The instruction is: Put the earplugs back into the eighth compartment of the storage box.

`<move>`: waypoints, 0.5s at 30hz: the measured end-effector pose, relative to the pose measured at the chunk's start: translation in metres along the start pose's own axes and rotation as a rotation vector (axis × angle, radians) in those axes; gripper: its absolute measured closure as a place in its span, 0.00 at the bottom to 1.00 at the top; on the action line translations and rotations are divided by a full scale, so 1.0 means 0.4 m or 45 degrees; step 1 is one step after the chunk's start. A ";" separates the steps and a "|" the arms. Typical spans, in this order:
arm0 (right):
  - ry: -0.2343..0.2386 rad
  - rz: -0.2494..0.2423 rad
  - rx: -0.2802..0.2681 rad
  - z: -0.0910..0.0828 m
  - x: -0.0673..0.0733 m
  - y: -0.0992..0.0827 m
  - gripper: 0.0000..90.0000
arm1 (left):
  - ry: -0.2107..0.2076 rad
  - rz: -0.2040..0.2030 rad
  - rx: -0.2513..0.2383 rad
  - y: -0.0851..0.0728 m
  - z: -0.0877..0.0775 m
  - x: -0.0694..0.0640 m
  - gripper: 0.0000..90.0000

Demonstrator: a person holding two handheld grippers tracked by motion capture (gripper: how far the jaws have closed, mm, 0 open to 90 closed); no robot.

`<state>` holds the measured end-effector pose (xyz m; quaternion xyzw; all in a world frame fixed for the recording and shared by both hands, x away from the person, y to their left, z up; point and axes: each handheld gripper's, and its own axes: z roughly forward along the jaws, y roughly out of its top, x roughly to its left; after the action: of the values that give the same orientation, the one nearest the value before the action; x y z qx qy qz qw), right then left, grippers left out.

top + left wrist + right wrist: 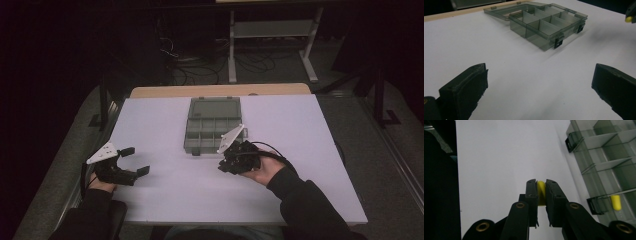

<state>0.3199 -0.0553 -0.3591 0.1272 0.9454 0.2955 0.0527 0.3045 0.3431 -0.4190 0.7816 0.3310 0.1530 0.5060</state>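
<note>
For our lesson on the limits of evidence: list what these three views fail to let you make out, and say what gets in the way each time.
- Small yellow piece in the right gripper: the right gripper view hides most of it between the jaws; its shape is unclear.
- Second yellow piece in the organizer box: the tinted wall blurs it.
- Box contents, high view: too small and dark.
- Left gripper: jaws cut off by the frame edges.

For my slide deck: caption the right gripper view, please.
Right tool pinches a small yellow piece beside the open organiser box.
</note>
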 end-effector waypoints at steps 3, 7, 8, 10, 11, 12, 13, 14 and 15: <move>-0.016 0.004 0.001 -0.011 -0.010 0.004 0.88 | 0.000 0.002 0.002 0.000 0.000 0.000 0.00; -0.038 0.013 -0.015 -0.029 -0.023 0.012 0.88 | 0.000 0.000 0.000 0.000 0.000 0.000 0.00; -0.040 0.013 -0.019 -0.032 -0.026 0.014 0.88 | 0.001 0.001 0.002 0.000 0.000 0.000 0.00; -0.050 0.018 -0.021 -0.038 -0.034 0.019 0.88 | 0.001 0.002 0.002 0.000 0.000 0.000 0.00; -0.056 0.023 -0.022 -0.042 -0.039 0.022 0.88 | 0.001 0.001 0.002 0.000 0.000 0.000 0.00; -0.060 0.024 -0.024 -0.045 -0.044 0.024 0.88 | 0.002 0.001 0.002 0.000 0.000 0.000 0.00; -0.067 0.028 -0.025 -0.049 -0.050 0.026 0.88 | 0.002 0.003 0.002 0.000 0.000 0.000 0.00; -0.071 0.034 -0.025 -0.053 -0.055 0.029 0.88 | 0.002 0.002 0.002 0.000 0.000 0.000 0.00; -0.078 0.038 -0.028 -0.056 -0.061 0.031 0.88 | 0.002 0.003 0.003 0.000 0.000 0.000 0.00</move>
<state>0.3418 -0.0644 -0.3330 0.1498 0.9380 0.3025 0.0784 0.3047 0.3432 -0.4190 0.7825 0.3306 0.1538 0.5048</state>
